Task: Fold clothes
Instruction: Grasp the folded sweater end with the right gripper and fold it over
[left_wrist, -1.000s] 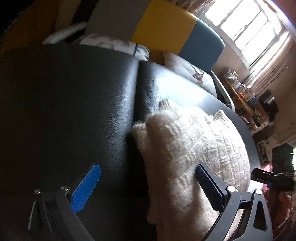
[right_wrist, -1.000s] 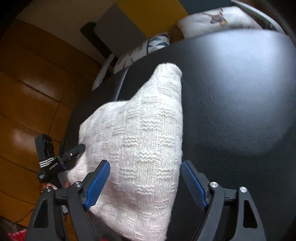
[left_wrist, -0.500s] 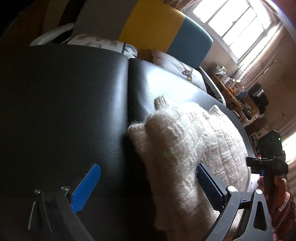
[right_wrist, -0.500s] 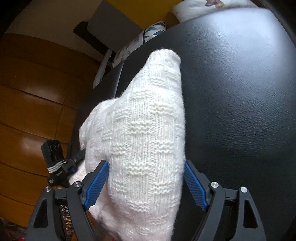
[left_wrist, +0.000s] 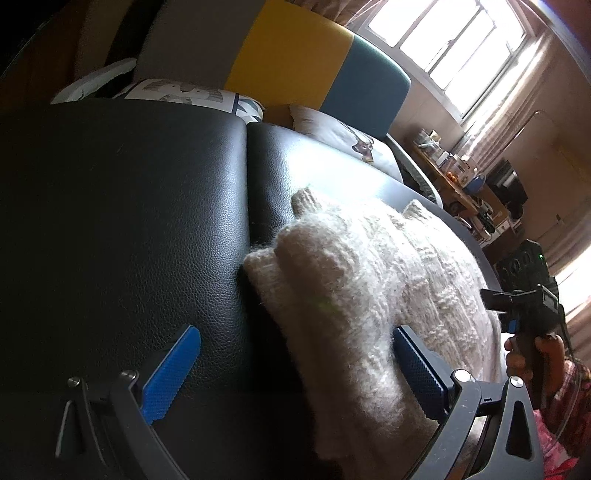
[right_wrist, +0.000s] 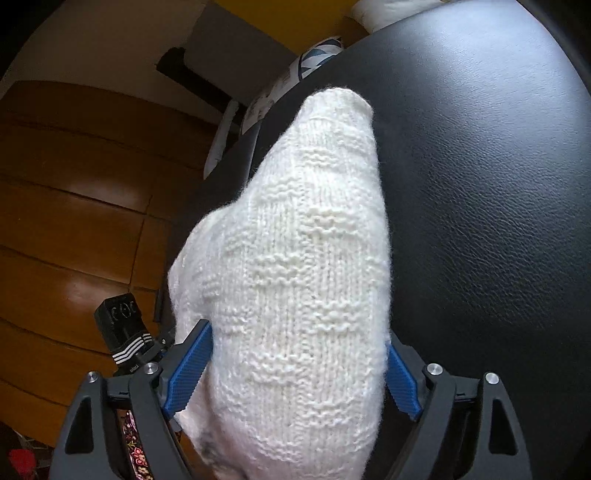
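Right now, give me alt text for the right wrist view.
A folded white knit sweater lies on a black leather cushion, its near end between the blue pads of the open right gripper. At lower left the other gripper's black body shows above a wooden floor.

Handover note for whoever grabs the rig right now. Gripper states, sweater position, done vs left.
Left gripper: open, jaws wide, low over the black leather cushion at the sweater's near edge; nothing held.
Right gripper: open, blue pads straddling the white knit sweater, not clamped.
Sweater lies bunched in a thick bundle on the cushion, one narrow end pointing away from the right gripper.
Done: appears partly folded; layers stacked.
Left: probably close on the bundle, finish the fold, flatten.
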